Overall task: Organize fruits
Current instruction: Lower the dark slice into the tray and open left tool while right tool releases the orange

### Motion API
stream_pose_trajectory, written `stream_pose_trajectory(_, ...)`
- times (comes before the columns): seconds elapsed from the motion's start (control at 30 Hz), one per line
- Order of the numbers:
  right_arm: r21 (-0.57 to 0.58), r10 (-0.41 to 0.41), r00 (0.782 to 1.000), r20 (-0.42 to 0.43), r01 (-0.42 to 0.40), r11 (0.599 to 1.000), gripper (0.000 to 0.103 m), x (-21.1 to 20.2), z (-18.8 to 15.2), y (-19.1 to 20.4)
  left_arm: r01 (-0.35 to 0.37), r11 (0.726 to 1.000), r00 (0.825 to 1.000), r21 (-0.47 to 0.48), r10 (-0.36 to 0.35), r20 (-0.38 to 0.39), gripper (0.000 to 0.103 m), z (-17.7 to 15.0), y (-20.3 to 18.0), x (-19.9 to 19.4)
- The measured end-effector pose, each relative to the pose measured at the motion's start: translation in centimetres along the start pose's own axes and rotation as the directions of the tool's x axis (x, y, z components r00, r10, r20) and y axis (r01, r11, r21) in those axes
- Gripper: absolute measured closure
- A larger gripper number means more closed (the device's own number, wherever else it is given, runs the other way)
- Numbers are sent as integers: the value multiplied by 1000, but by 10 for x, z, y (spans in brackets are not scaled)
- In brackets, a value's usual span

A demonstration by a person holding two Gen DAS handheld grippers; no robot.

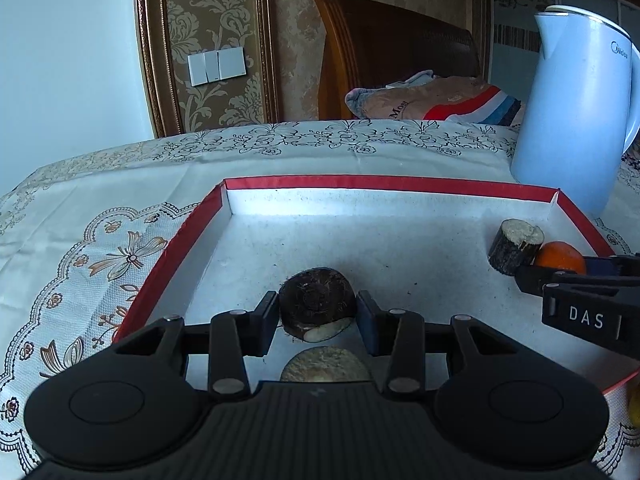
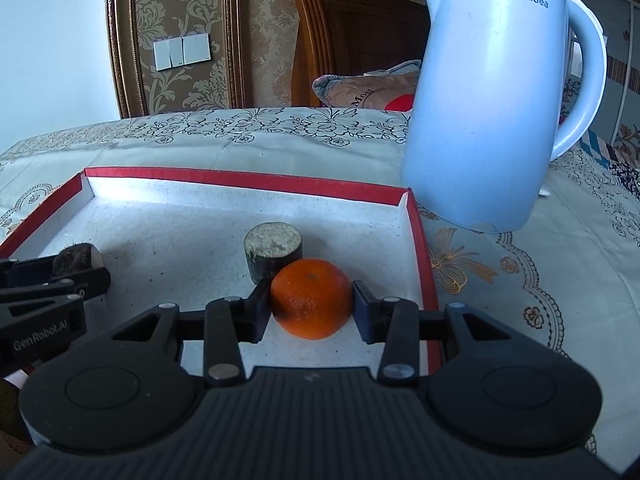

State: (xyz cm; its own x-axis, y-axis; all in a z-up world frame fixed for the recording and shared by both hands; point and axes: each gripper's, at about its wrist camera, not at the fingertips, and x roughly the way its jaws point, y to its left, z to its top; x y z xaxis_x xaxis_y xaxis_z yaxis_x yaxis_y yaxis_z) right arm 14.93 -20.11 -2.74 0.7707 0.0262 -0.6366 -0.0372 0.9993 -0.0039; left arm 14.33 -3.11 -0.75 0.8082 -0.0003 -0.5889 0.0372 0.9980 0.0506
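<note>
A red-rimmed shallow box with a white floor lies on the table. My left gripper is shut on a dark brown hairy taro-like piece low over the box floor. A pale cut piece lies just below it. My right gripper is shut on an orange near the box's right wall. A dark sugarcane chunk stands upright just behind the orange; it also shows in the left wrist view, as does the orange.
A light blue Midea kettle stands on the lace tablecloth just beyond the box's far right corner. A yellow object peeks in at the right edge outside the box. A wooden chair and folded blanket lie behind the table.
</note>
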Motion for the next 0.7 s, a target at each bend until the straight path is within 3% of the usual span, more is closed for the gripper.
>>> stream_pose_trajectory(0.43, 15, -10, 1000, 12, 10, 1000, 62, -3, -5, -1, 7, 1000, 1000, -22, -8, -9, 62, 1, 3, 2)
stream_pose_trajectory(0.63, 20, -28, 1000, 10, 27, 999, 51, -6, -7, -2, 2, 1000, 1000, -19, -3, -12, 60, 1, 2, 2)
stream_pose_trajectory(0.7, 21, -28, 1000, 10, 27, 999, 42, -6, -6, -2, 3, 1000, 1000, -22, -4, -13, 60, 1, 3, 1)
